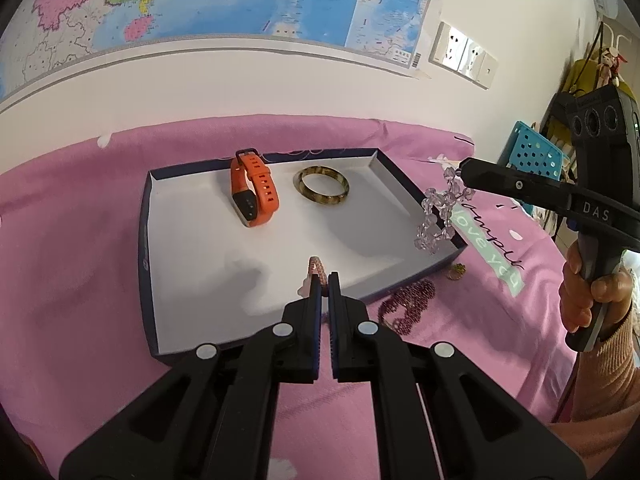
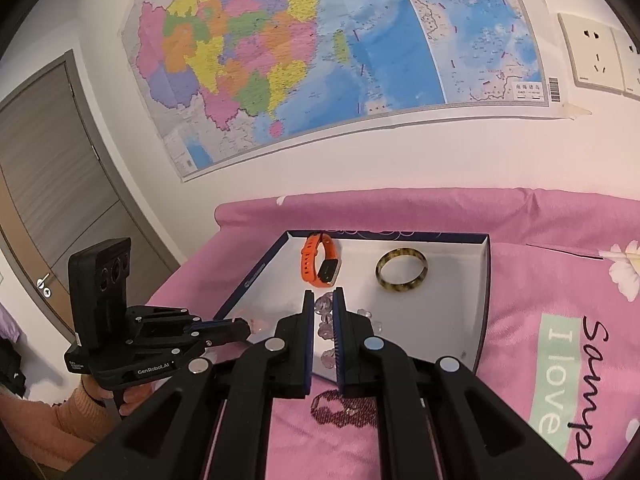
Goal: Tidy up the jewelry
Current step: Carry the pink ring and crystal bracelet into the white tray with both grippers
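Our left gripper (image 1: 325, 282) is clamped on a small pink braided ring (image 1: 317, 266), held over the near part of the shallow white-lined box (image 1: 192, 320) on the pink bedsheet (image 1: 80, 280). Our right gripper (image 2: 322, 302) is pinched on a clear crystal bead bracelet (image 1: 438, 216) that dangles over the box's right edge. Far inside the box lie an orange watch band (image 1: 252, 192) on the left and a mottled bangle (image 1: 321, 184) to its right, apart, while a dark red bead bracelet (image 1: 408, 304) rests on the sheet just near of the box.

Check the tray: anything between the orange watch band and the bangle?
Nothing: bare white tray floor separates the orange watch band from the bangle. Both wrist views show the gap.
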`<state>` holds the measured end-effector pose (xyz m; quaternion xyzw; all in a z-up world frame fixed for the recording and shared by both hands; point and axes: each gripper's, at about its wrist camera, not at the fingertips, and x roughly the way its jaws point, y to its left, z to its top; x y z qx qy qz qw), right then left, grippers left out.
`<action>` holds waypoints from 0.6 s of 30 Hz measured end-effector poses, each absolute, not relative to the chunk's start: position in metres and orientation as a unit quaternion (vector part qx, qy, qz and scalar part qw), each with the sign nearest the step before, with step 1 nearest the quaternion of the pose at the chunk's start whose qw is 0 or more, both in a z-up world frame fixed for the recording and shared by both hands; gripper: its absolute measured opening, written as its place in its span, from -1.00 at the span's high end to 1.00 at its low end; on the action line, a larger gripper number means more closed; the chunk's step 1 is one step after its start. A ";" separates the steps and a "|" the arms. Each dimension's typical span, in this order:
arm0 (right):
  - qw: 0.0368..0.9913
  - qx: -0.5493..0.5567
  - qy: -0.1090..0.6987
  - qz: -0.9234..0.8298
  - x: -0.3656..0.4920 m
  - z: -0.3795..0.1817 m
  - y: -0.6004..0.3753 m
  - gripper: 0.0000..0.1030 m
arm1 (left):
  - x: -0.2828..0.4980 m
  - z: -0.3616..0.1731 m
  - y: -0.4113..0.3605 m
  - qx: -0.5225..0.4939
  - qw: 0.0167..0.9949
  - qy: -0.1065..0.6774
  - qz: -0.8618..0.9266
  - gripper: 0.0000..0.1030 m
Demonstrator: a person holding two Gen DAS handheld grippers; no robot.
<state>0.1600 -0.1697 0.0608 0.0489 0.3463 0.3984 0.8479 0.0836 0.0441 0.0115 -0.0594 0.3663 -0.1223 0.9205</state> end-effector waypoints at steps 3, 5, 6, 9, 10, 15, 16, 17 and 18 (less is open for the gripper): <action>0.848 0.050 0.348 0.396 0.165 0.059 -0.169 0.86 | 0.091 0.012 0.047 -0.060 0.920 0.368 -0.117 0.93; 0.847 0.052 0.352 0.396 0.171 0.058 -0.166 0.86 | 0.095 0.012 0.047 -0.059 0.920 0.369 -0.115 0.93; 0.847 0.050 0.353 0.394 0.173 0.057 -0.165 0.86 | 0.097 0.012 0.048 -0.057 0.920 0.370 -0.113 0.93; 0.845 0.050 0.358 0.393 0.182 0.055 -0.159 0.86 | 0.105 0.011 0.049 -0.054 0.920 0.373 -0.109 0.93; 0.845 0.050 0.359 0.393 0.184 0.054 -0.157 0.86 | 0.108 0.011 0.049 -0.053 0.919 0.375 -0.108 0.93; 0.836 0.063 0.373 0.398 0.202 0.046 -0.147 0.86 | 0.121 0.005 0.052 -0.049 0.915 0.388 -0.099 0.92; 0.835 0.065 0.375 0.398 0.205 0.045 -0.145 0.86 | 0.123 0.004 0.053 -0.049 0.914 0.390 -0.097 0.92; 0.833 0.067 0.377 0.399 0.208 0.044 -0.143 0.86 | 0.126 0.002 0.053 -0.049 0.913 0.393 -0.097 0.92; 0.832 0.069 0.378 0.400 0.211 0.043 -0.141 0.86 | 0.128 0.002 0.054 -0.050 0.912 0.395 -0.096 0.92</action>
